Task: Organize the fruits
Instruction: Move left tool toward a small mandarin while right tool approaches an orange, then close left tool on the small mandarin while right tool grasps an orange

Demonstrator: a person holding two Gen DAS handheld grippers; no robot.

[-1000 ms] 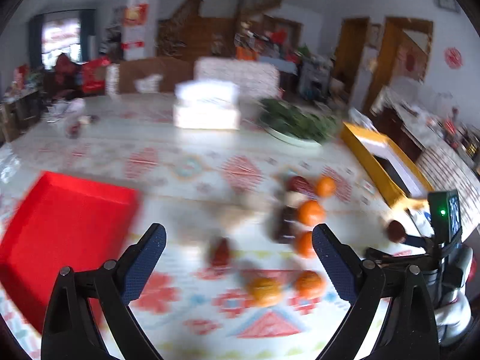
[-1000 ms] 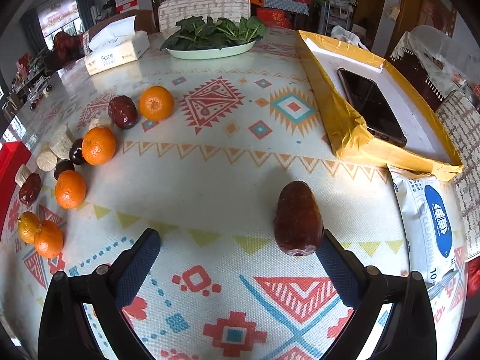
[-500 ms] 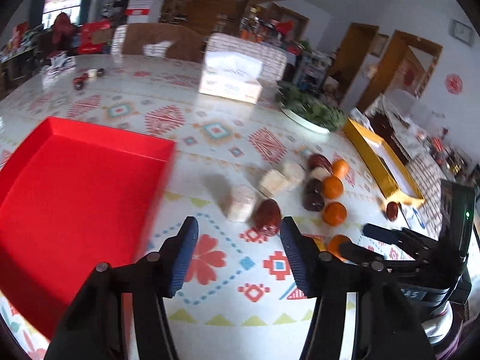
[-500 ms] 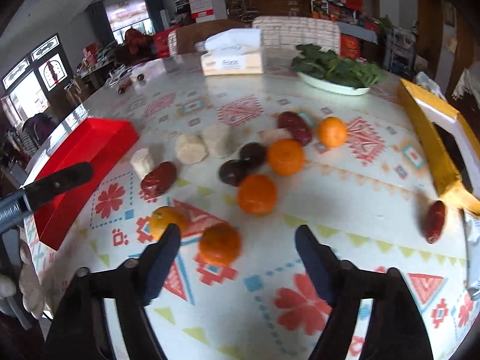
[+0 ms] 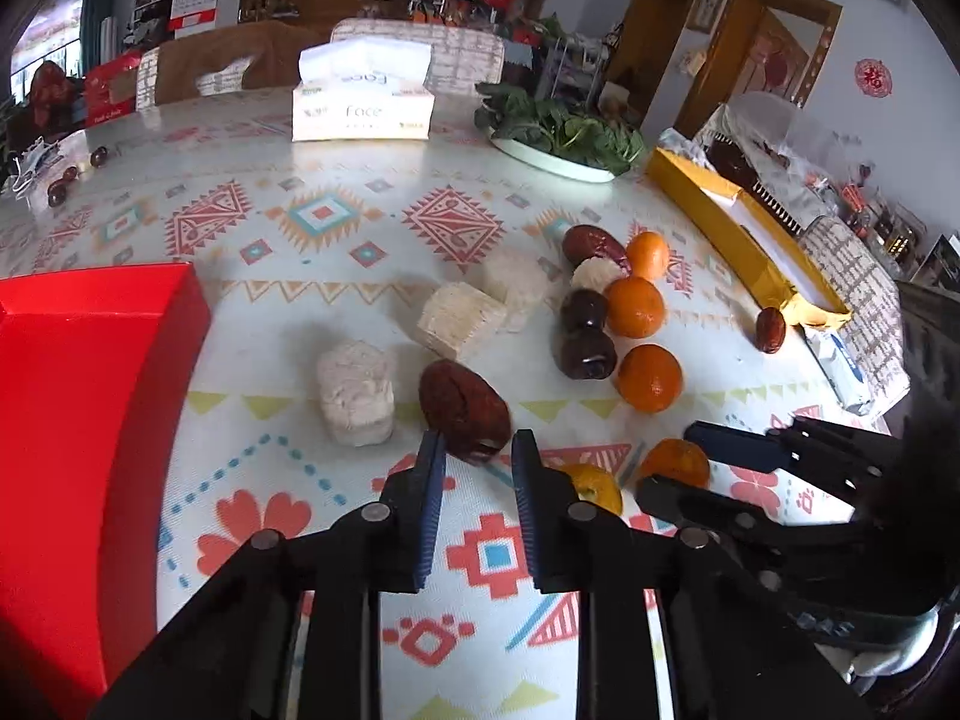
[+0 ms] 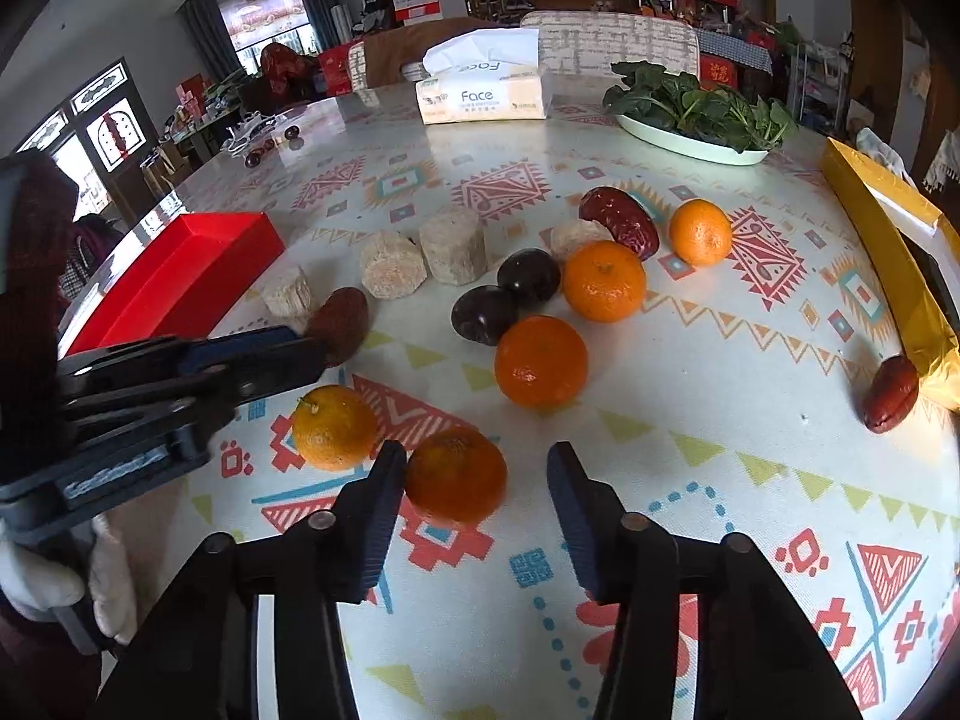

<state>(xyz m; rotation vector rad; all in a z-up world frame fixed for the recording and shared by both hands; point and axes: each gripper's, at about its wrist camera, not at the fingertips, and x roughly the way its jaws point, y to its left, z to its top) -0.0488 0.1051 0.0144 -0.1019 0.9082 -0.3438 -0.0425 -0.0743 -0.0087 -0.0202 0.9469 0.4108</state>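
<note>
We see the left gripper (image 5: pixel 477 450) closed down on a red date (image 5: pixel 463 401), its two blue pads pinching the near end of the fruit, which lies on the patterned tablecloth (image 5: pixel 336 222). Taking that date as our landmark: just beside it, toward the red tray (image 5: pixel 72 420), sits a pale cut chunk (image 5: pixel 356 391), and two more pale chunks lie a little farther back. The tray itself occupies the table edge well off to that same side.

On the other side of the date we find the right gripper (image 6: pixel 474 480), its jaws closing around a mandarin (image 6: pixel 456 474). The left pad touches the fruit's skin, while the right pad stands clear of it, so we do not count it as gripped. A second mandarin (image 6: pixel 333 427) lies between this one and the date, under the left gripper's fingers (image 6: pixel 252 360) in the right wrist view.

Beyond the date, toward the table's middle, we see a cluster: two dark plums (image 6: pixel 507 297), three more mandarins (image 6: pixel 603 281) and another red date (image 6: pixel 621 222). Farther still stand a tissue box (image 6: pixel 483 93) and a plate of greens (image 6: pixel 696 114). Well apart from our landmark, against a yellow box (image 6: pixel 888 240), rests a lone date (image 6: pixel 891 394).
</note>
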